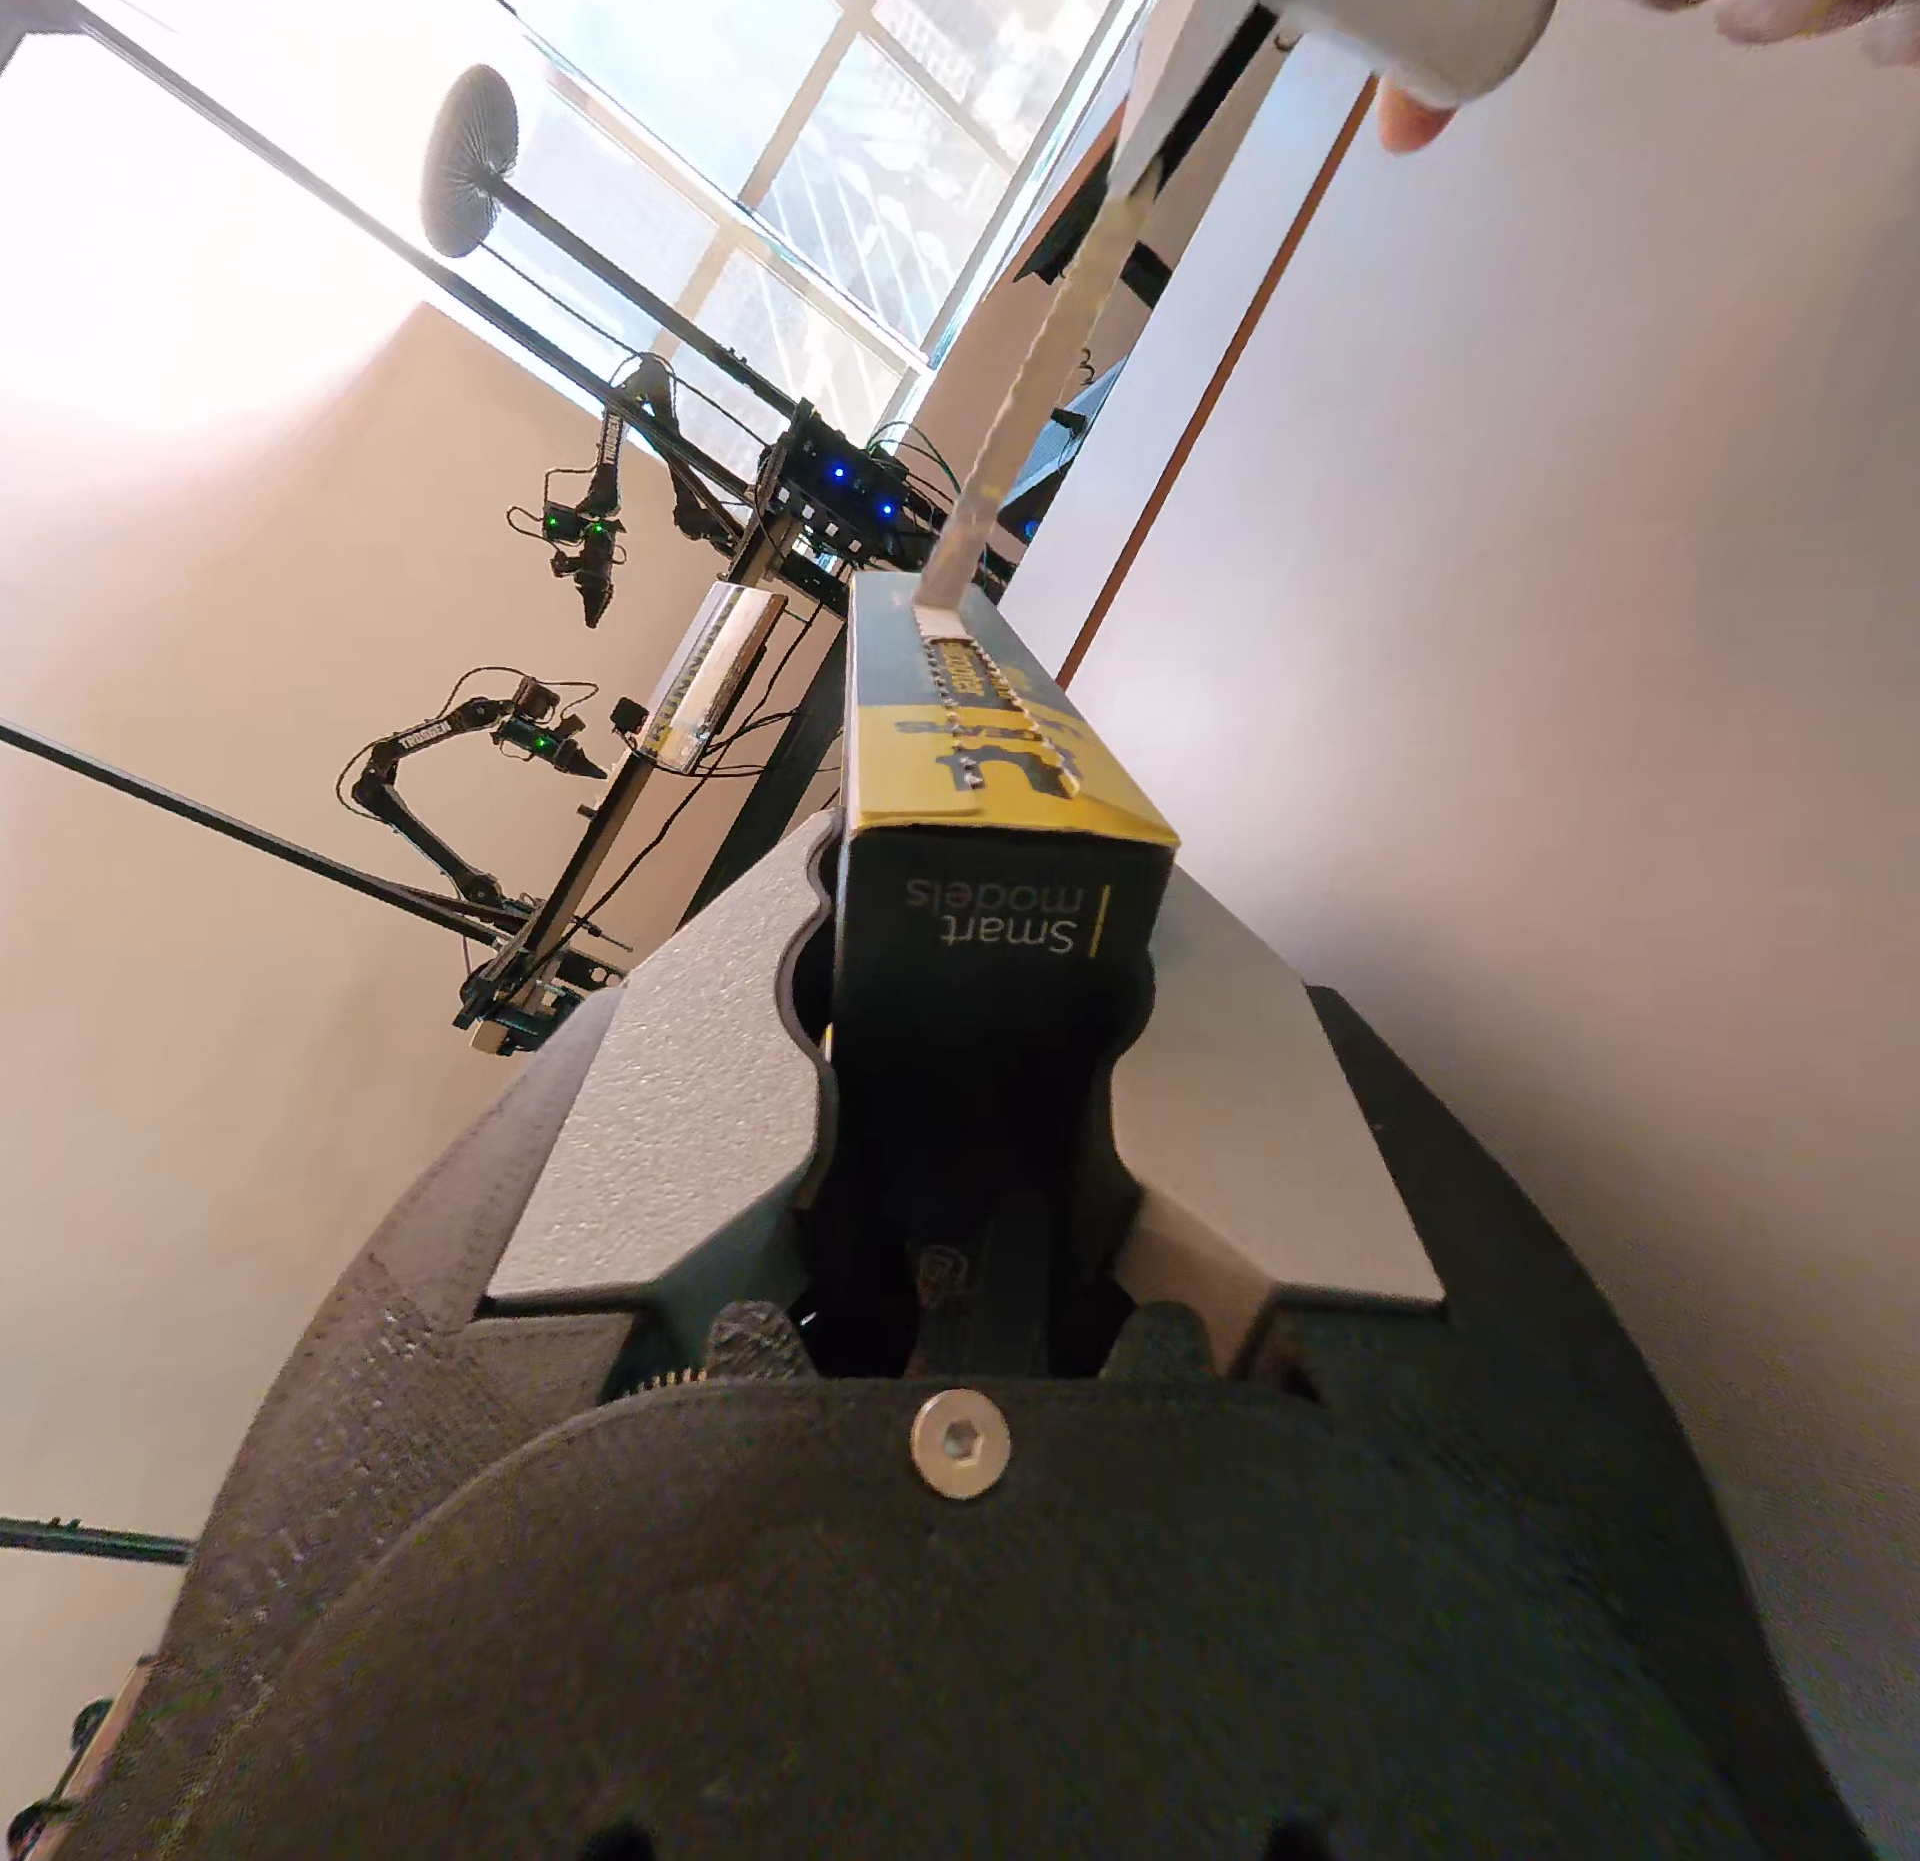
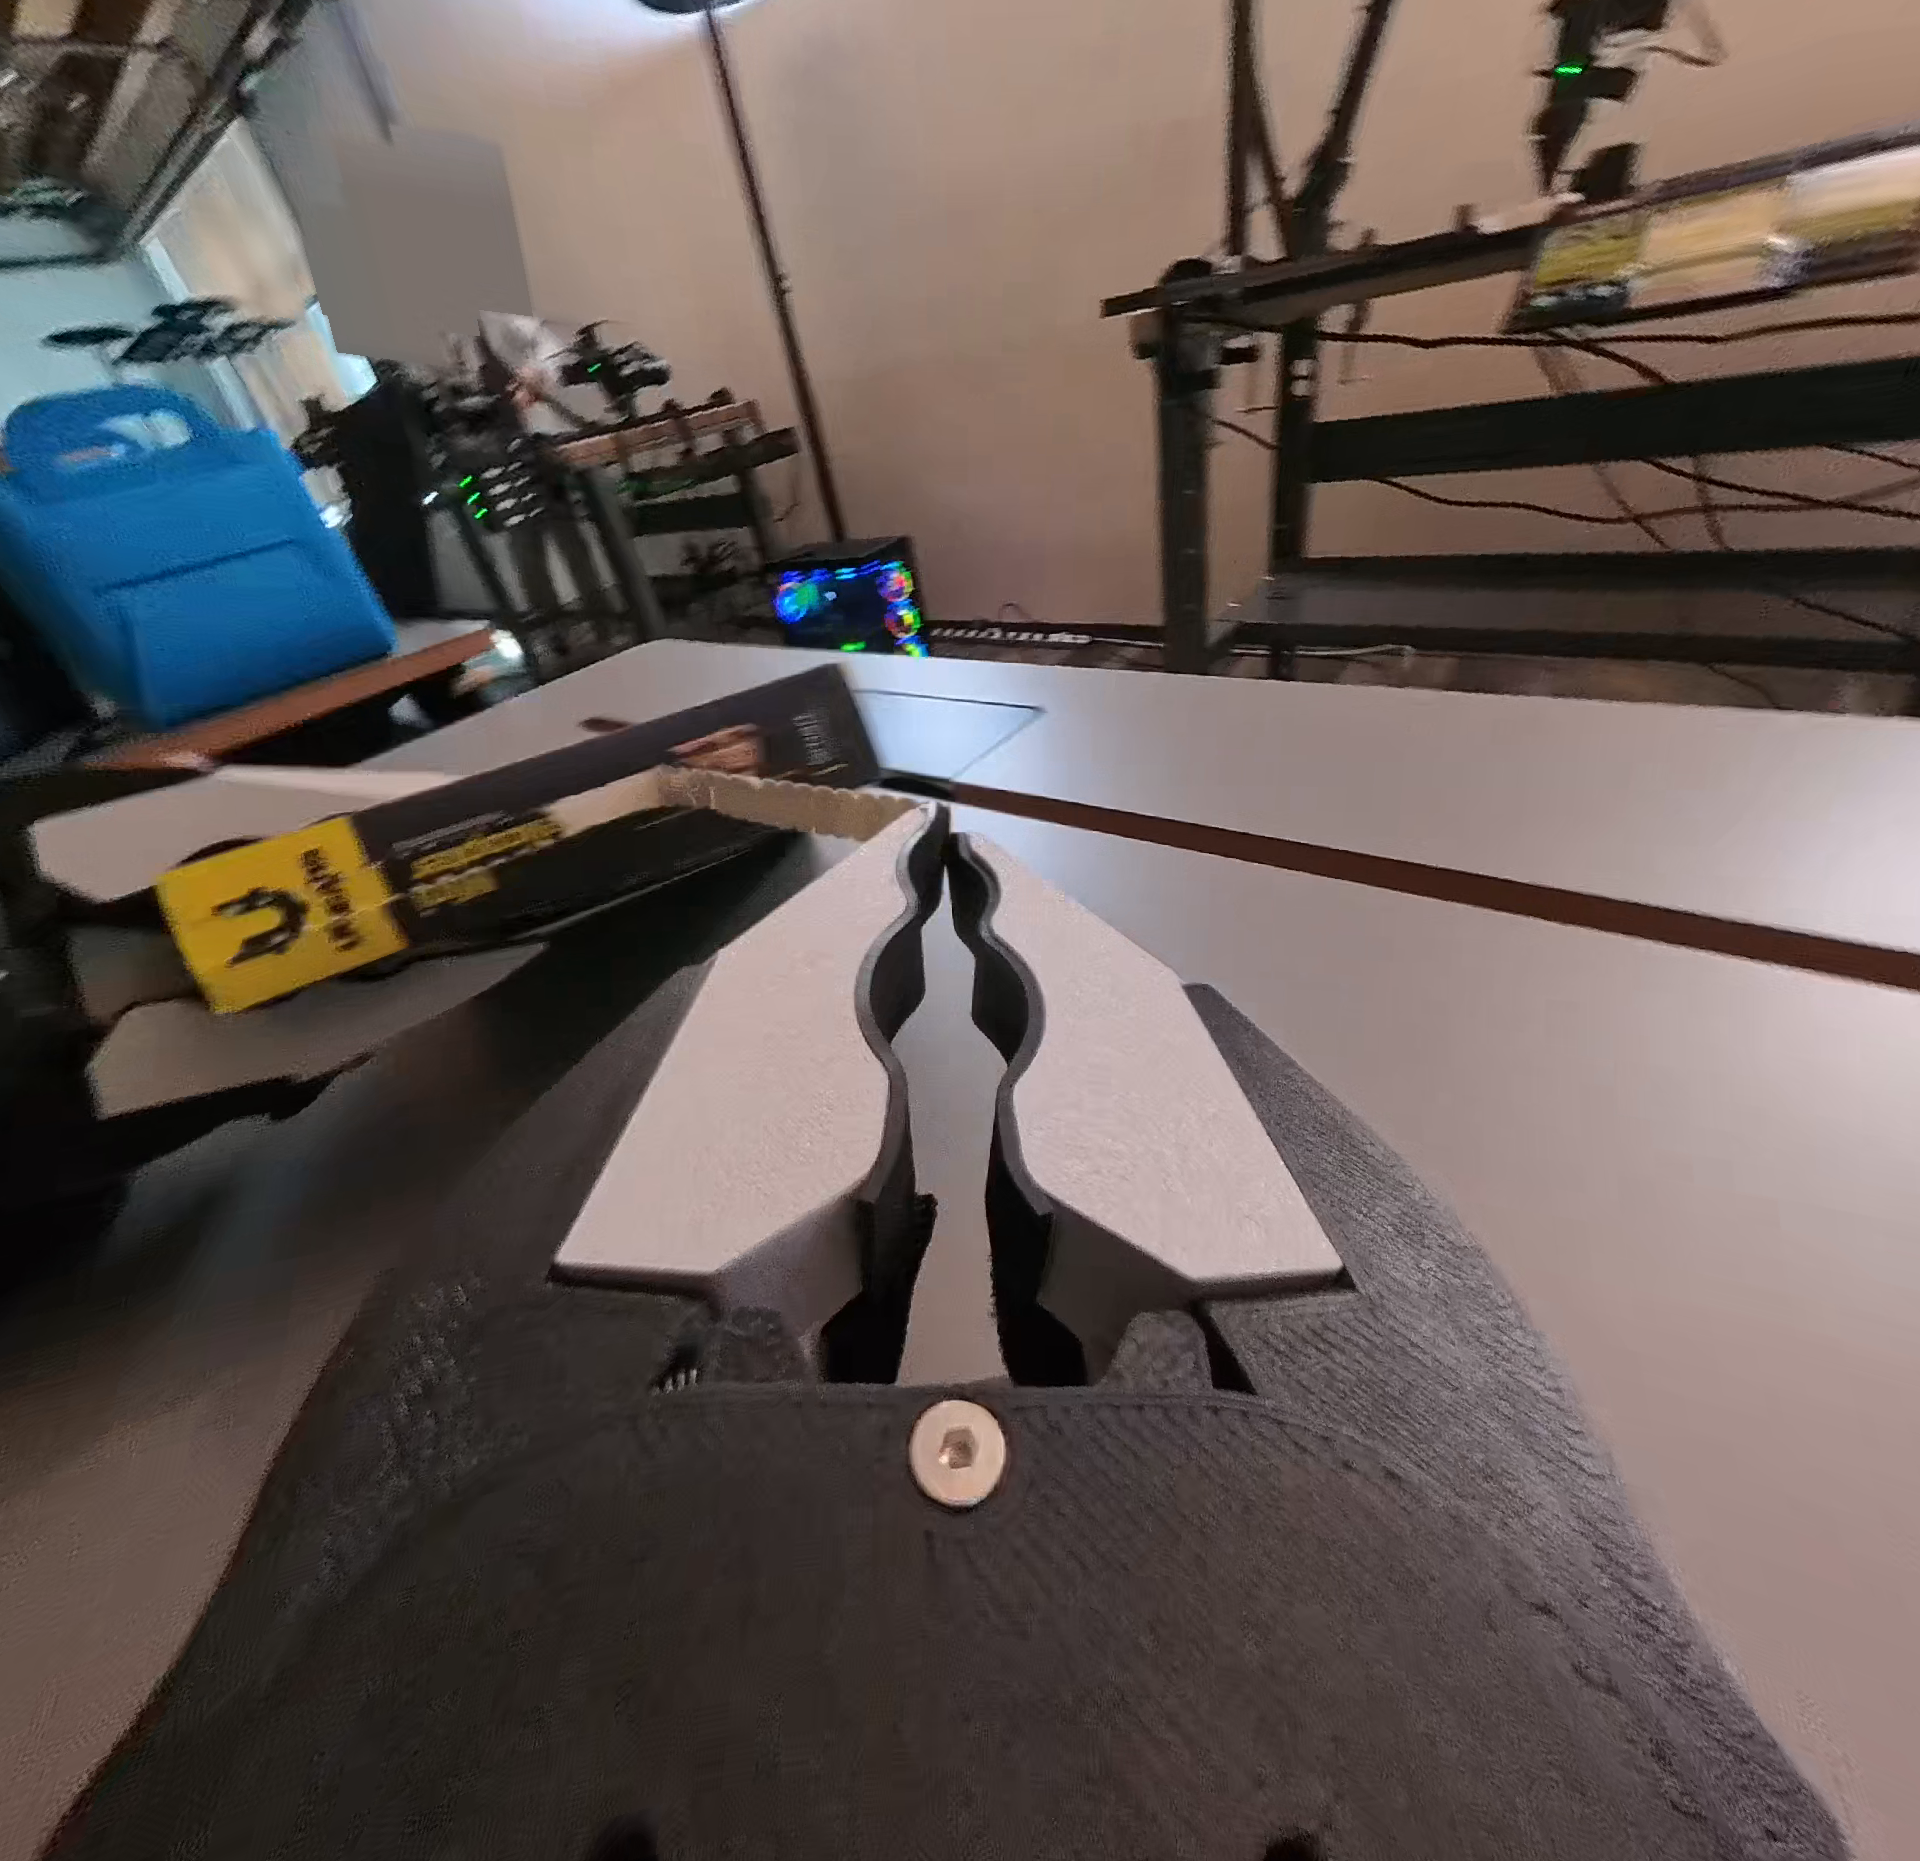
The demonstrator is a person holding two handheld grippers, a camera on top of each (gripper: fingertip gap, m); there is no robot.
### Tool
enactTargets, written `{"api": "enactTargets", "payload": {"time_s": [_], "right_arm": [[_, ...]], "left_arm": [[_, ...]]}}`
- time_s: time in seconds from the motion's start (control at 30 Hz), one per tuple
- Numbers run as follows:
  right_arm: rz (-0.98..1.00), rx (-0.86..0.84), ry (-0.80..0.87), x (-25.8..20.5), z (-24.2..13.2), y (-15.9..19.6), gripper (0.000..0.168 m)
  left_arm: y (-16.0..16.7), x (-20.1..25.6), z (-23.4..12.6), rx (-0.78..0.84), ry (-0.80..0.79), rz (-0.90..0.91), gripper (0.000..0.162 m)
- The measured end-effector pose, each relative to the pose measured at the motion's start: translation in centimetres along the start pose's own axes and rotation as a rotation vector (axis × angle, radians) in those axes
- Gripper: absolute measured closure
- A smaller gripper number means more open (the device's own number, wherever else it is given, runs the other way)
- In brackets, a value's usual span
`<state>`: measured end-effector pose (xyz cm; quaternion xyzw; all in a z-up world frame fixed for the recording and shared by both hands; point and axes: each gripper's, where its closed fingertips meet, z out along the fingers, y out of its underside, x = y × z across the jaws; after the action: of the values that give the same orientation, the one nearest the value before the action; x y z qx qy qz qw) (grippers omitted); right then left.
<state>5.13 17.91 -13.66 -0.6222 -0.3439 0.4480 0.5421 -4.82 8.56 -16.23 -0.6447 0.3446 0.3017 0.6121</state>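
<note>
My left gripper (image 1: 997, 876) is shut on a long black and yellow cardboard box (image 1: 966, 731), which points away from the camera. A serrated cardboard tear strip (image 1: 1039, 357) runs up from the box top to my right gripper (image 1: 1143, 164) at the top right. In the right wrist view, my right gripper (image 2: 935, 819) is shut, with its tips pinching the end of the strip (image 2: 790, 798). The strip is partly peeled from the box (image 2: 540, 845). The box is held above the white table (image 2: 1455, 1032) by the left gripper's fingers (image 2: 260, 1042).
A brown seam (image 2: 1455, 886) crosses the table. A blue chair (image 2: 177, 554), a computer with coloured lights (image 2: 847, 596), a floor lamp (image 2: 769, 253) and black frames with small robot arms (image 1: 468, 762) stand behind. A person's hand (image 1: 1413, 118) holds the right gripper. From my right tips it is roughly 20 cm to the brown seam (image 2: 1455, 886); from my left, 30 cm.
</note>
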Motion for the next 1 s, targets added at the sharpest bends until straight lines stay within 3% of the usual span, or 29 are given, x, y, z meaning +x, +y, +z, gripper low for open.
{"api": "enactTargets", "payload": {"time_s": [0.03, 0.13, 0.47, 0.53, 0.6, 0.7, 0.83, 1.0], "right_arm": [[0.028, 0.005, 0.037, 1.3, -0.4, -0.2, 0.167], [0.051, -0.008, 0.107, 3.5, -1.1, 0.0, 0.168], [0.016, -0.057, 0.158, 4.1, -1.0, 0.7, 0.168], [0.002, -0.063, 0.158, 3.9, -1.0, 0.7, 0.158], [-0.005, -0.052, 0.168, 3.9, -1.3, 0.0, 0.135], [-0.004, -0.022, 0.163, 3.6, -2.1, -1.6, 0.123], [-0.008, -0.048, 0.020, -0.7, -1.2, -1.9, 0.117], [0.102, -0.294, -0.196, -8.4, 2.1, 4.0, 0.102]], "left_arm": [[0.0, 0.0, -0.1, 0.002, 0.001, -0.002, 0.118], [0.0, 0.1, -0.1, 0.004, 0.008, 0.007, 0.118], [-0.1, 0.2, -0.2, 0.015, 0.015, -0.002, 0.118], [-0.1, 0.2, -0.3, 0.016, 0.015, -0.005, 0.117], [-0.1, 0.2, -0.3, 0.015, 0.018, -0.003, 0.117], [-0.1, 0.3, -0.3, 0.013, 0.021, -0.002, 0.117], [-0.1, 0.7, -0.2, 0.006, 0.029, 0.015, 0.117], [-0.1, 1.2, -0.1, -0.006, 0.041, 0.049, 0.116]]}}
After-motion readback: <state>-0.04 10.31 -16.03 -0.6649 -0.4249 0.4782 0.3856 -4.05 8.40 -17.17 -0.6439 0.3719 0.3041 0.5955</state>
